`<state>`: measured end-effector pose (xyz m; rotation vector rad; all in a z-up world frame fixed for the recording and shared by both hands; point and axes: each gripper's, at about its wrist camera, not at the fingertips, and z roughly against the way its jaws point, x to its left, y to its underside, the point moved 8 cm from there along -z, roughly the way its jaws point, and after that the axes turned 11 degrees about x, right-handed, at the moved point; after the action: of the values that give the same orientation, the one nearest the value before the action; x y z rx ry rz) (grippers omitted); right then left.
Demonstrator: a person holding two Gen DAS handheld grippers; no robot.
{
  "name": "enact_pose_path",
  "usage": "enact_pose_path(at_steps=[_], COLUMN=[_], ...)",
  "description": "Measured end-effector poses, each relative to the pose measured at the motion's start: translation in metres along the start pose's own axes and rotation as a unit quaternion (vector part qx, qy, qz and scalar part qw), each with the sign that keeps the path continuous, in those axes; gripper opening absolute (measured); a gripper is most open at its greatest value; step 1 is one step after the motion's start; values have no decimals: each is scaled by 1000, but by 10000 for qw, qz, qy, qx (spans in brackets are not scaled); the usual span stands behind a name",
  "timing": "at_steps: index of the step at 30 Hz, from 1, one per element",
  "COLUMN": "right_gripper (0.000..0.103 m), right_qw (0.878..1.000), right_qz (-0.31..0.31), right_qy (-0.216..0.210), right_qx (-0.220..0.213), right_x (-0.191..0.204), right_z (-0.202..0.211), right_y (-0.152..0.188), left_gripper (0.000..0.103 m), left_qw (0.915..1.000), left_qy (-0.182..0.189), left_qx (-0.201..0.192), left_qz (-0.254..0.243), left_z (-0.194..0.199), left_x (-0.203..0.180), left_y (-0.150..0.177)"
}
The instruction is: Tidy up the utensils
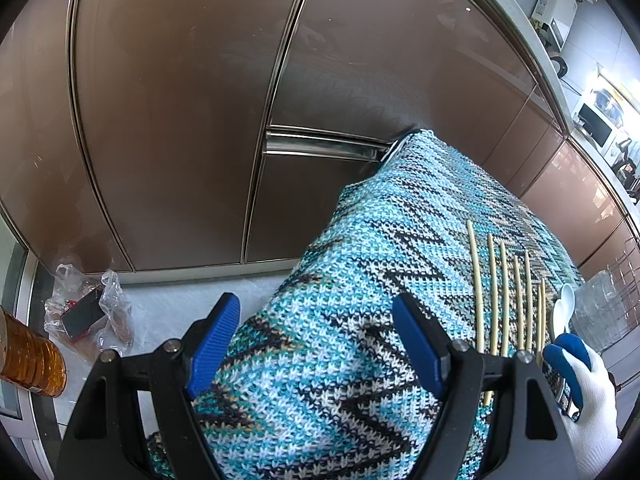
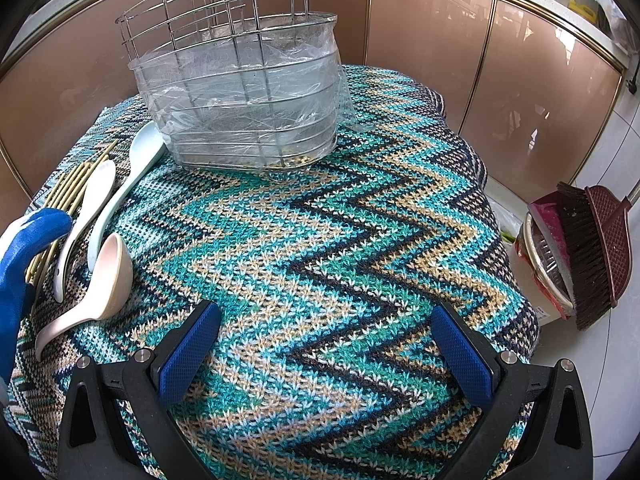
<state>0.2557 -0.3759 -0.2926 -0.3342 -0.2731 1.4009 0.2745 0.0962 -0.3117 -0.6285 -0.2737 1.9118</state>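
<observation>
Chopsticks (image 1: 505,292): pale wooden sticks, side by side on zigzag knitted cloth (image 2: 320,240), long axes parallel, running away from left camera. Three spoons (image 2: 108,200) just right of them, smooth ceramic: white, pale blue, pink; pink bowl nearest camera, handle toward near-left. Wire basket (image 2: 240,92), clear plastic liner, upright at cloth's far side. Left gripper (image 1: 316,344) spread wide, empty. Right gripper (image 2: 326,352) spread wide, empty. Gloved hand (image 1: 580,380) beside chopsticks.
</observation>
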Motion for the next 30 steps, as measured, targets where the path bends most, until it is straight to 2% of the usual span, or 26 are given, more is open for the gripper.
enact_pose_path(at_steps=[30], right_gripper=[103], right_qw=[10000], right_qz=[2], right_qy=[-2], right_qx=[-4], right_x=[0], right_z=[0], right_y=[0], left_gripper=[77], left_qw=[10000], left_qy=[-52], left_qx=[11], left_qz=[-5], left_z=[0], left_x=[1], left_y=[0])
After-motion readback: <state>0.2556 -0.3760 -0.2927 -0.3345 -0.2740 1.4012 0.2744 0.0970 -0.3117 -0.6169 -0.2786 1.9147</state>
